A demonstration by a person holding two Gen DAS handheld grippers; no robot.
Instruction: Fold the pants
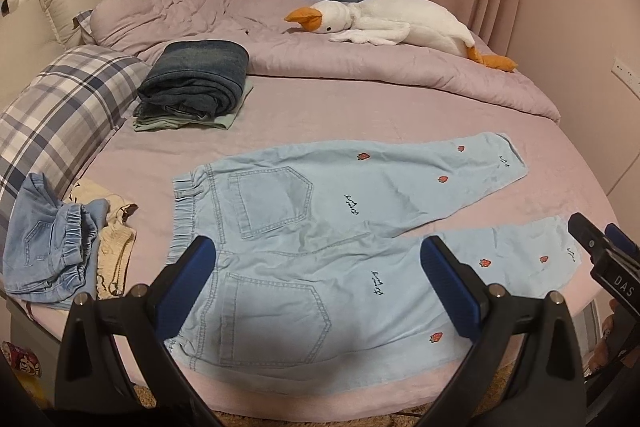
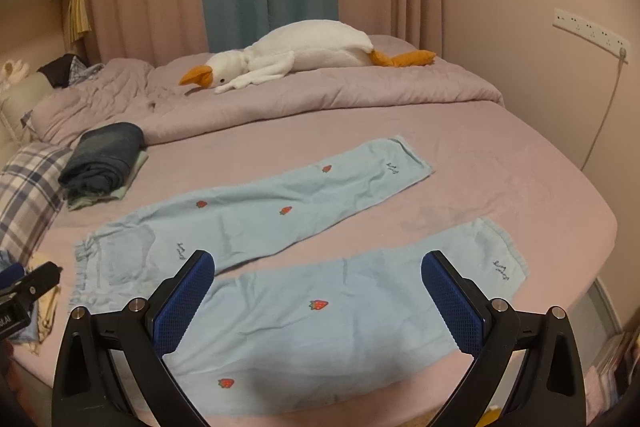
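The light-blue denim pants with strawberry embroidery point(image 1: 320, 227) are lying flat, legs splayed, below both grippers. The left gripper point(image 1: 318, 287) and right gripper point(image 2: 318, 301) are hovering wide, empty; folding is probably just starting, calling for grasping the nearer leg.

Left claw point(image 1: 318, 283) hangs with its 2 blue-padded fingers point(image 1: 188, 281) spread wide, nothing between them. Right claw point(image 2: 318, 297) is posed alike, its 2 fingers point(image 2: 454, 301) wide apart and holding nothing. In the left wrist view the right claw point(image 1: 600, 247) shows at the right edge, level with the left
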